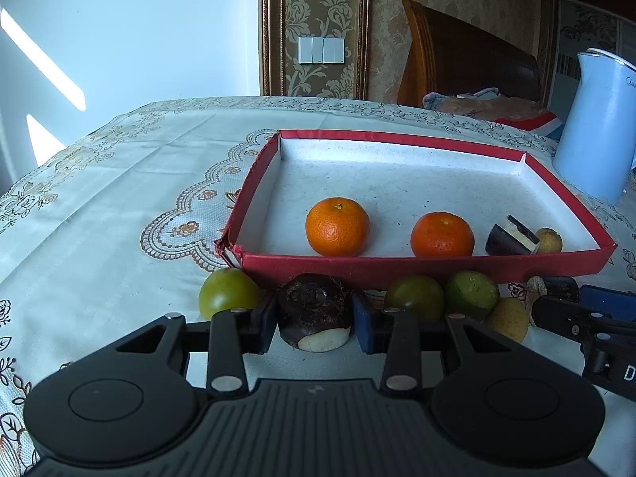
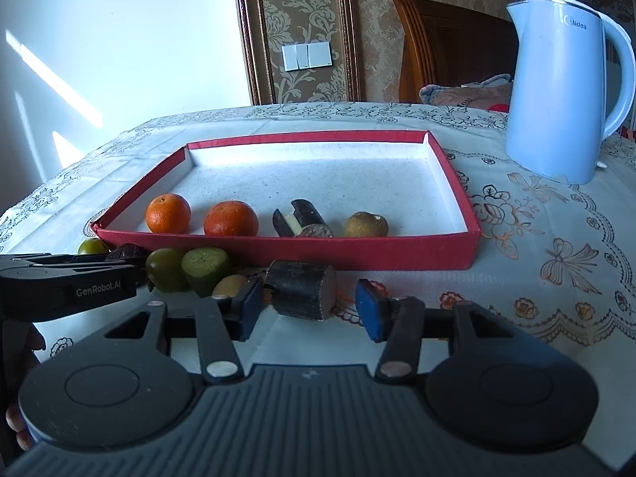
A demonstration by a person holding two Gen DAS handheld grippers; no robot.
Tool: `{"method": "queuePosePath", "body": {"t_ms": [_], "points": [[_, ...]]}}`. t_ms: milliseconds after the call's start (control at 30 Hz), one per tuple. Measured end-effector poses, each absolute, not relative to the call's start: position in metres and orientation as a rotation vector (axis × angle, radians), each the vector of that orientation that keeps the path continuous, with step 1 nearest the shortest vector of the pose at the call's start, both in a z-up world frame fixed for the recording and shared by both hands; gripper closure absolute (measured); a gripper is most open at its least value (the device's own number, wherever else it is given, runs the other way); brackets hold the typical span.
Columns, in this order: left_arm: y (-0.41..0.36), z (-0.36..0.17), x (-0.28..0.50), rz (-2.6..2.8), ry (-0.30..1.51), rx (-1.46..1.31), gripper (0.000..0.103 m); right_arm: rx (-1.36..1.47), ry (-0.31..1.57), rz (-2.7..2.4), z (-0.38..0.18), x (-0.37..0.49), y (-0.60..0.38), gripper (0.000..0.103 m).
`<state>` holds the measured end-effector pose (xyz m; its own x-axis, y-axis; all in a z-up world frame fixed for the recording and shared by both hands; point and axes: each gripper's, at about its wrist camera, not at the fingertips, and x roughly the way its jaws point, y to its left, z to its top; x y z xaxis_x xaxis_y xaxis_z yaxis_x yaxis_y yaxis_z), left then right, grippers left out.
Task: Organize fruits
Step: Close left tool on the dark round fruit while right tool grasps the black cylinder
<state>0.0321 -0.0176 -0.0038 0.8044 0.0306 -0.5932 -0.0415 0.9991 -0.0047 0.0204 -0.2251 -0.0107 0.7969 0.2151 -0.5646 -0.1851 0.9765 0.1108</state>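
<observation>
Lace tablecloth (image 1: pixel 119 183), damask wallpaper (image 1: pixel 322 8)

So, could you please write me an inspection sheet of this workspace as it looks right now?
Surface: table under an embroidered tablecloth.
Job's things: red tray holds two oranges, dark cut pieces and a tan fruit. In front of the tray: green fruits, a tan fruit, two dark chunks.
Clutter: blue kettle.
Grippers: left gripper brackets one dark chunk, contact unclear; right gripper open around the other.
Cables: nothing seen.
Surroundings: patterned wall, light switches, wooden chair with cloth on it.
</observation>
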Motion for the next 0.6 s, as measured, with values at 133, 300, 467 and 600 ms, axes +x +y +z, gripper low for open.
{"method": "queuePosePath", "body": {"t_ms": [133, 300, 467, 600], "points": [[-0.019, -0.004, 0.031, 0.038, 0.633, -0.019, 0.065, 0.044, 0.611, 0.214, -0.011, 0.021, -0.221, 0.065], [-0.016, -0.004, 0.030, 0.025, 0.628, -0.036, 0.065, 0.048, 0.607, 0.221, -0.011, 0.020, -0.219, 0.071], [-0.014, -0.004, 0.025, -0.013, 0.621, -0.055, 0.065, 0.068, 0.593, 0.225, -0.010, 0.017, -0.223, 0.071], [-0.017, -0.004, 0.019, -0.010, 0.616, -0.045, 0.065, 0.082, 0.573, 0.232, -0.008, 0.012, -0.226, 0.071]]}}
